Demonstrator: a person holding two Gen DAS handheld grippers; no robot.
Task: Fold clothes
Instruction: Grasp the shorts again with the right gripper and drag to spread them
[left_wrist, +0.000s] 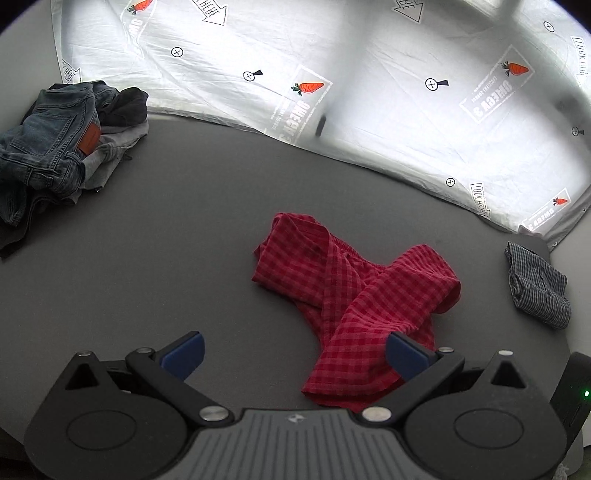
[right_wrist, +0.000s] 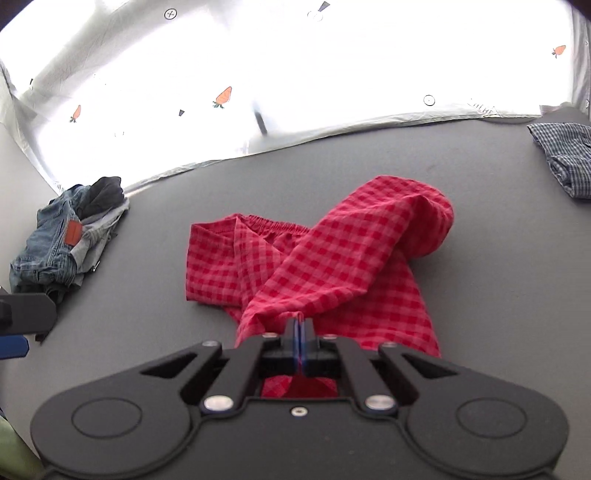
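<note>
Red checked shorts (left_wrist: 354, 295) lie crumpled on the grey table, one leg twisted over the other. My left gripper (left_wrist: 293, 350) is open, its blue pads wide apart; the right pad rests over the near leg's hem and the left pad is over bare table. In the right wrist view the same red checked shorts (right_wrist: 332, 251) lie just ahead, elastic waistband at the far side. My right gripper (right_wrist: 299, 325) is shut on a bunched edge of the near leg, and red cloth shows beneath the jaws. The left gripper's side (right_wrist: 22, 317) shows at the left edge.
A pile of jeans and dark and grey clothes (left_wrist: 62, 147) sits at the table's far left. A folded blue-checked garment (left_wrist: 537, 284) lies at the right edge. A white printed sheet (left_wrist: 369, 74) hangs behind the grey table (left_wrist: 166, 240).
</note>
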